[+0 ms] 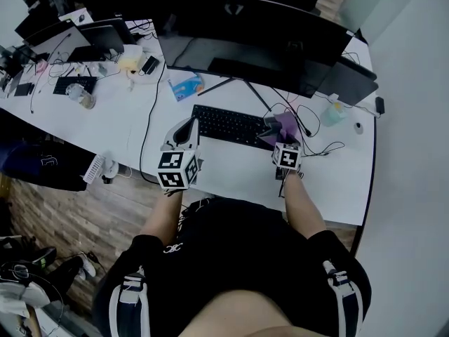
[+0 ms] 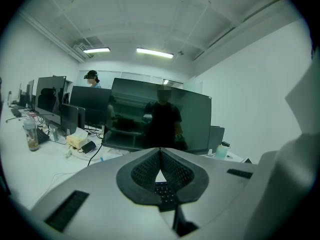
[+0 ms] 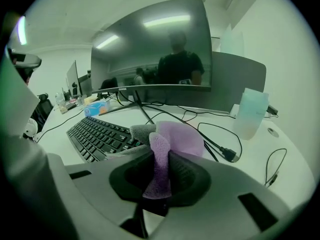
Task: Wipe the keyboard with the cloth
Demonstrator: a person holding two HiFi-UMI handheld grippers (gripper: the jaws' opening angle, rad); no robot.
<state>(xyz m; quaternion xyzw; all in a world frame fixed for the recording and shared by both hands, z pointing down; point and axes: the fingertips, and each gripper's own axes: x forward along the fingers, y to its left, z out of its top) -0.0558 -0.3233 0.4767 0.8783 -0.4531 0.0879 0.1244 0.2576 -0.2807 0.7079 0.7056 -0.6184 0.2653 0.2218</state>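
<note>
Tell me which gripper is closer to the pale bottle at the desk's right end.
Right. The right gripper, shut on the purple cloth, is at the right end of the keyboard, just left of the bottle. The left gripper is by its left end, farther off.

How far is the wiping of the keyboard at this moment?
Done: the right tongs are shut on the purple cloth. In hand: the cloth is at the right end of the keyboard. Left, probably: wiping across the keys; the left tongs are shut, empty.
</note>
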